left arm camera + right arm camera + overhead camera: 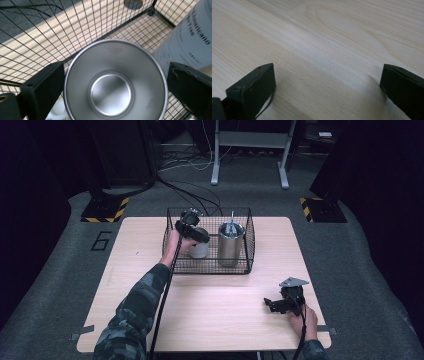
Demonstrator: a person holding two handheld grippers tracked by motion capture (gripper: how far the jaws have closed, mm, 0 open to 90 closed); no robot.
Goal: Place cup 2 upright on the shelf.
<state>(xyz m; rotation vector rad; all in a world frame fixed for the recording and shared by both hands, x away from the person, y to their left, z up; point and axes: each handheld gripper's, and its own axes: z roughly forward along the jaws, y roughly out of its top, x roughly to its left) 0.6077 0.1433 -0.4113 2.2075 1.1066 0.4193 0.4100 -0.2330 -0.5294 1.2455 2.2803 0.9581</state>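
Observation:
A black wire basket [172, 240] stands at the table's far middle. Inside it are a white cup [199, 251] with a steel inside [111, 93] and, to its right, a tall steel tumbler [230, 242] with a lid and straw, whose printed side [190, 42] shows in the left gripper view. My left gripper [192, 231] reaches down into the basket over the cup, its jaws against both sides of the rim [115, 82]. My right gripper [272, 304] rests low over bare wood near the front right, wide open with nothing between its jaws [328, 85].
The basket's wire walls [75, 30] stand close around the cup on the left and far sides. The wooden table [150, 285] ends just behind the basket. Cables and a desk frame [250, 150] lie on the floor beyond.

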